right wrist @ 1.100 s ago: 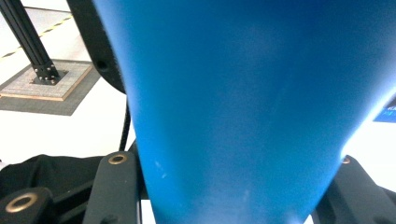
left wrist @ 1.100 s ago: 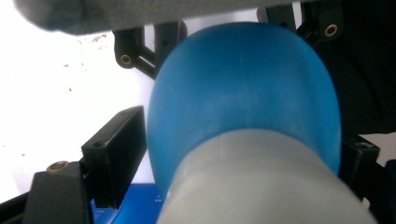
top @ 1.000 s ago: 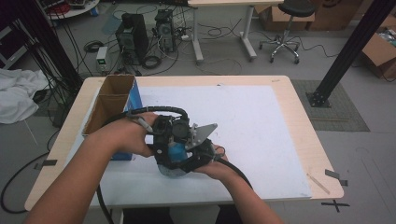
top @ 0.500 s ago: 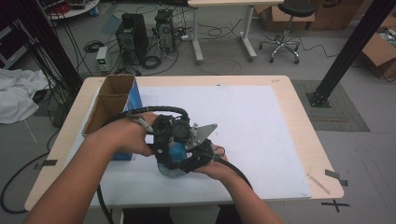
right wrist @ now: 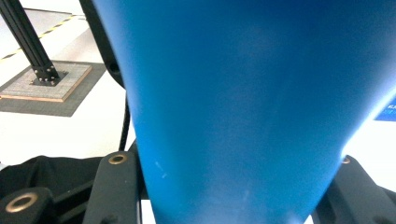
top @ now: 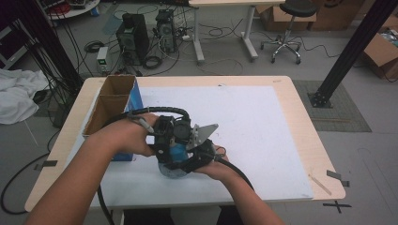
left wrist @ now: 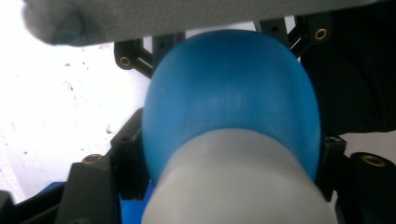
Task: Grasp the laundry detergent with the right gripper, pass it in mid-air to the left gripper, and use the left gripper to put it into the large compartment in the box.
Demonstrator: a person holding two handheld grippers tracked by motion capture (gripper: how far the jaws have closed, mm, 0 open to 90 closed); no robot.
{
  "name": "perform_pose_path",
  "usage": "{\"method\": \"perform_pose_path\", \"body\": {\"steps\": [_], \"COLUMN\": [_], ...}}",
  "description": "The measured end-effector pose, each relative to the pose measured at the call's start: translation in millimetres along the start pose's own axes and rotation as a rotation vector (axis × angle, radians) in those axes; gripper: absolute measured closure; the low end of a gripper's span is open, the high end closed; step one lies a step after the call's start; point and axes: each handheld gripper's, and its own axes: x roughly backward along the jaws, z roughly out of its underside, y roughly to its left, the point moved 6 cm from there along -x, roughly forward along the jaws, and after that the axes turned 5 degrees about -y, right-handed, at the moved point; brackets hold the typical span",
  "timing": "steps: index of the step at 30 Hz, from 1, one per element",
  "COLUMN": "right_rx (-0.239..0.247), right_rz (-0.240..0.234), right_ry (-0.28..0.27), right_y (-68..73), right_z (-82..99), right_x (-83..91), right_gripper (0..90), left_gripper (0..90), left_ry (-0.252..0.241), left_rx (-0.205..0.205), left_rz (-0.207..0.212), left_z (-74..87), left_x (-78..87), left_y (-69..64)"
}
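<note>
Both grippers are clamped on one blue bottle [top: 172, 165] near the table's [top: 300, 140] front edge: right gripper [right wrist: 233, 205] on the blue body, left gripper [left wrist: 224, 186] just finished closing on the white cap [left wrist: 238, 182]. Twisting too hard could slip the smooth body. Hands and cardboard box [top: 110, 101] haven't moved.

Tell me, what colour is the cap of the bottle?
The cap is white, on a blue bottle; the left gripper view shows it best.

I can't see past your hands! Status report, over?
Both claws clamped on the blue bottle: left claw has just closed on its white cap, right claw grips the body. Box sits left, clear of it.
</note>
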Motion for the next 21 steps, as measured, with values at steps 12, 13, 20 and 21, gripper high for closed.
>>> {"method": "perform_pose_path", "body": {"steps": [12, 13, 20, 21], "right_rx": [0.031, 0.034, 0.039, 0.047], "right_rz": [0.014, 0.016, 0.023, 0.019], "right_ry": [0.002, -0.001, -0.012, -0.020], "right_y": [-1.5, -1.4, -1.3, -1.5], "right_z": [0.6, 0.0, -3.0, -3.9], "right_x": [-1.2, -1.0, 0.2, 0.3], "right_gripper": [46.5, 46.6, 46.6, 46.5], "left_gripper": [37.3, 37.4, 38.0, 38.2], "left_ry": [0.021, 0.023, 0.047, 0.044], "left_rx": [0.008, 0.009, 0.025, 0.037], "left_rz": [0.003, -0.003, -0.002, -0.001], "left_z": [-0.9, -1.4, -2.9, -3.2], "left_x": [0.5, 1.3, 5.7, 5.7], "left_y": [-0.7, -1.0, -0.9, -1.4]}}
